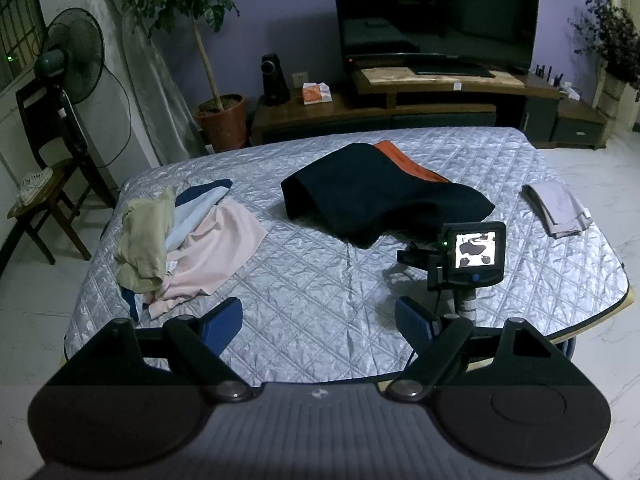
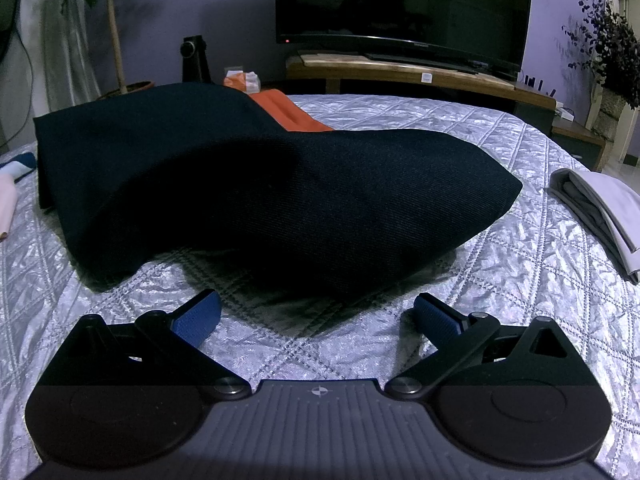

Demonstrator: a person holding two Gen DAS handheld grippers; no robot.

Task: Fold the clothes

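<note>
Both tongs open, dark garment [image 2: 256,196] just ahead of right tongs [image 2: 316,318].

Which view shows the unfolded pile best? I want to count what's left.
The left wrist view: the whole pile lies on the bed, with tan, pale blue, navy and pink pieces apart enough to tell. The right wrist view catches only a sliver of it at its left edge.

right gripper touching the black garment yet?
Apart. Right wrist view: quilt shows between the open right gripper and the black garment.
</note>
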